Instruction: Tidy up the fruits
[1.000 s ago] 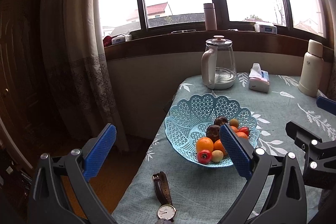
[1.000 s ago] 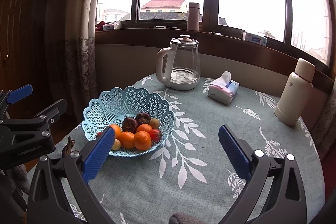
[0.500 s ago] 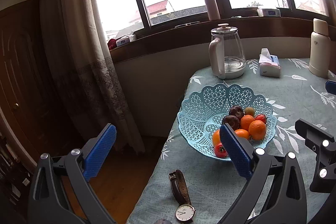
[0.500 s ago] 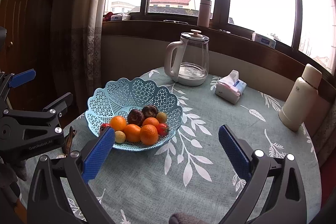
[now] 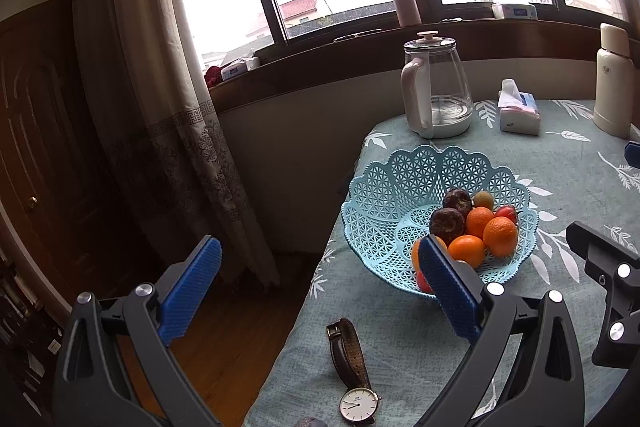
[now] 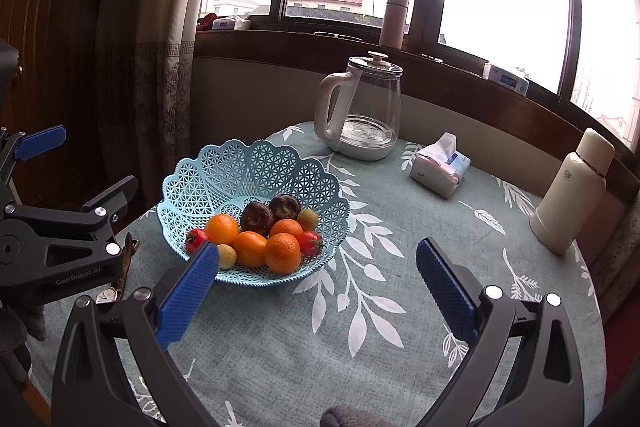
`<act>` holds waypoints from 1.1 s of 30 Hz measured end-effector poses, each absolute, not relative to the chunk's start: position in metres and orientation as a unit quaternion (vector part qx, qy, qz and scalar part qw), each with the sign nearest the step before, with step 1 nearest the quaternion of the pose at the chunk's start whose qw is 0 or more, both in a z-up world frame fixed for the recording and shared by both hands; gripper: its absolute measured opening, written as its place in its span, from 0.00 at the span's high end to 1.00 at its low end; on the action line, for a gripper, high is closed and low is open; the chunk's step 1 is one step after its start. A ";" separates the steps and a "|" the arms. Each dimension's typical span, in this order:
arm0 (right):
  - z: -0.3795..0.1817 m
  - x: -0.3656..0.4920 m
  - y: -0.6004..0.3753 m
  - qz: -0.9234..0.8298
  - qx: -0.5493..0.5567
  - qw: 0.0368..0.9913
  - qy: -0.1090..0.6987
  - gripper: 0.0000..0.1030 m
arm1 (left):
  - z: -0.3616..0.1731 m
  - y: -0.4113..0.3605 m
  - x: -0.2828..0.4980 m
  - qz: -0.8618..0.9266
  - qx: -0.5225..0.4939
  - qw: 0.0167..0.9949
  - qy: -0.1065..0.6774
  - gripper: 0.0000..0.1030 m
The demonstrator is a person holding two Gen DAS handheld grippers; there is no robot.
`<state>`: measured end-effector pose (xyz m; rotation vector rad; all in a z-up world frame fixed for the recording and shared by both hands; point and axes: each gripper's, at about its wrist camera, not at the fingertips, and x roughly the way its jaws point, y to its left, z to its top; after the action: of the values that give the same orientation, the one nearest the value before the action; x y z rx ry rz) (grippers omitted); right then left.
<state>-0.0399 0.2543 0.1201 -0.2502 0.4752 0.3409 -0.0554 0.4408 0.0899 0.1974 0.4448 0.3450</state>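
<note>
Right wrist view first: the counter [image 6: 400, 307], under its leaf-print cloth, fills more of the picture than a second ago, and the blue lattice basket [image 6: 256, 167] sits larger and nearer the middle, so the right tool [image 6: 318, 277] has drawn in toward it. Its jaws stand wide with nothing between them. In the left wrist view the left tool [image 5: 320, 287] has swung outward, so the basket has slid to the right side of its picture, and that tool is just as wide and bare. The fruits [image 6: 256, 233] (oranges, two dark wrinkled ones, small red and yellow-green ones) all lie heaped in the basket's near side. No fruit lies loose on the cloth, so I judge the sorting close to finished. A wristwatch [image 5: 354, 371] lies beside the left tool.
</note>
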 end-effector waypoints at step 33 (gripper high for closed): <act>0.117 -0.041 0.261 0.176 -0.138 0.945 0.237 0.05 | 0.089 0.435 -0.056 0.165 0.106 0.956 0.219 0.03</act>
<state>-0.0412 0.2612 0.1165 -0.2816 0.4834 0.3591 -0.0555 0.4346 0.0891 0.2154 0.4439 0.3353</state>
